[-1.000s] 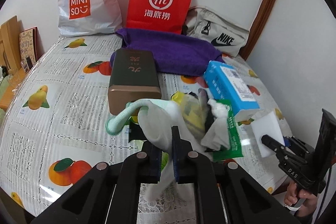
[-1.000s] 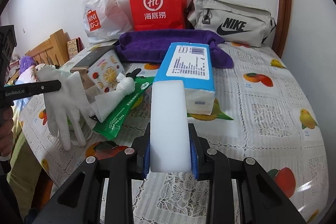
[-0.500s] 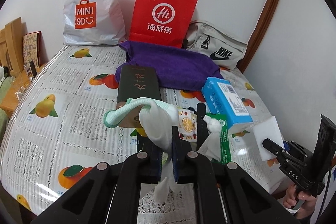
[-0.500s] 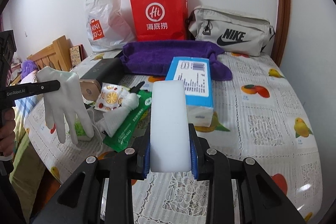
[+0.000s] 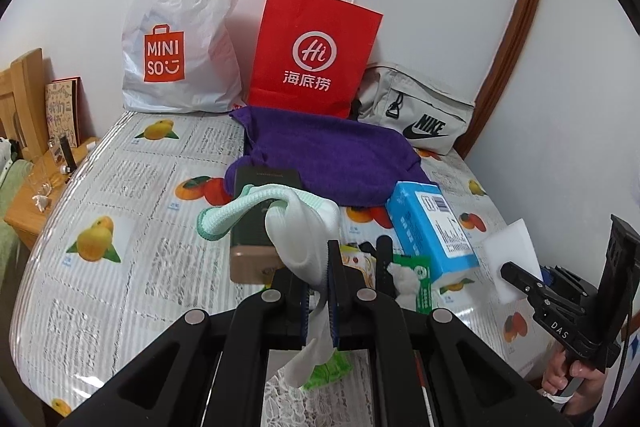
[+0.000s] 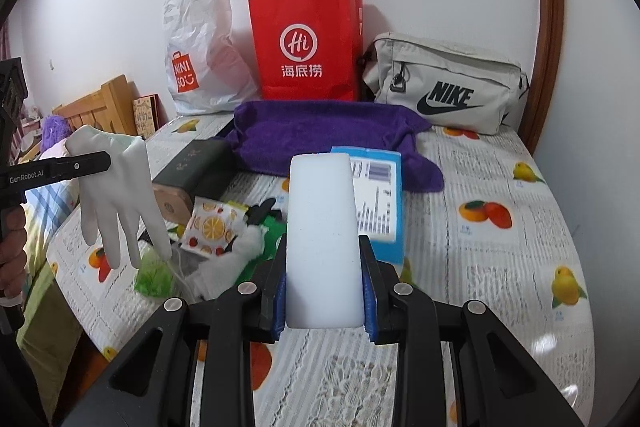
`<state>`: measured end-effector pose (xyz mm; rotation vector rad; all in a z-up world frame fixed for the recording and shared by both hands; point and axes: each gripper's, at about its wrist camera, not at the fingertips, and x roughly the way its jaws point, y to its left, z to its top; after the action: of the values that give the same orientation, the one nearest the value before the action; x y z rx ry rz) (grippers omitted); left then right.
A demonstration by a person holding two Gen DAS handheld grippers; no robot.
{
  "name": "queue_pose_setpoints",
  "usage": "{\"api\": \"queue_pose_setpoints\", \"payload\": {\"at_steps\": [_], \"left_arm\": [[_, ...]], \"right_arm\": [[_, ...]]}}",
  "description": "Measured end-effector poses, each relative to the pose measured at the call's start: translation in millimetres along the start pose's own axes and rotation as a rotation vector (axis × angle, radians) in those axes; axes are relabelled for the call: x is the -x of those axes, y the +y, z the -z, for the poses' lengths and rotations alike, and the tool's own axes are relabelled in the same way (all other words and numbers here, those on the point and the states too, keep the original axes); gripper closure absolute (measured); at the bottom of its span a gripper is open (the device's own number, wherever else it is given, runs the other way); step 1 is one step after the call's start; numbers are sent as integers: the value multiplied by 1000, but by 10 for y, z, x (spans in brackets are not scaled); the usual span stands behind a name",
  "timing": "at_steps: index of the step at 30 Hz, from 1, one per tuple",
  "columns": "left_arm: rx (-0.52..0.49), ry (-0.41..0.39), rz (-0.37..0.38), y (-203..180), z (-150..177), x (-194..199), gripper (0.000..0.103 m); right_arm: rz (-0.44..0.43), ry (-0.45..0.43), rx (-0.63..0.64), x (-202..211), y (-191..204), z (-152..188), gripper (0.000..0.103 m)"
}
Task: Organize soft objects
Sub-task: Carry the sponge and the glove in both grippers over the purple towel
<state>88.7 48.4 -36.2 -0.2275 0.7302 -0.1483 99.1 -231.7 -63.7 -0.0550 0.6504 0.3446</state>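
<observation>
Both grippers have risen, table clutter sitting lower. Left wrist: left gripper point(image 5: 318, 291) clamped on white glove point(image 5: 298, 227), hanging above table point(image 5: 132, 267); red bag point(image 5: 312, 55), contents unseen. Right wrist: right gripper point(image 6: 325, 301) pinching white sponge point(image 6: 322, 235).

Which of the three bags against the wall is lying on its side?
The grey Nike bag, at the right end. The white Miniso bag and the red paper bag both stand upright.
</observation>
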Motion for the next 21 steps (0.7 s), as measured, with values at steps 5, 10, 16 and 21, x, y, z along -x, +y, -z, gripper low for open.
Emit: {"api": "queue_pose_setpoints", "payload": {"at_steps": [5,10,16,21], "left_arm": [[-1,4,-12,-24,-161,-101,95],[-2,13,-31,-28,-344,-229,95],[-8,-2,-41,-27,-616,-347,95],[-13,-12,-51,-24,-842,-479,95]], "right_arm": [[-2,-1,8,-104,-23,-191,74],[-9,4,-9,-277,-92,-419,74],[-26,2,-13,-479,-163,-710,73],[-27,3,-15,-655,-224,-926,73]]}}
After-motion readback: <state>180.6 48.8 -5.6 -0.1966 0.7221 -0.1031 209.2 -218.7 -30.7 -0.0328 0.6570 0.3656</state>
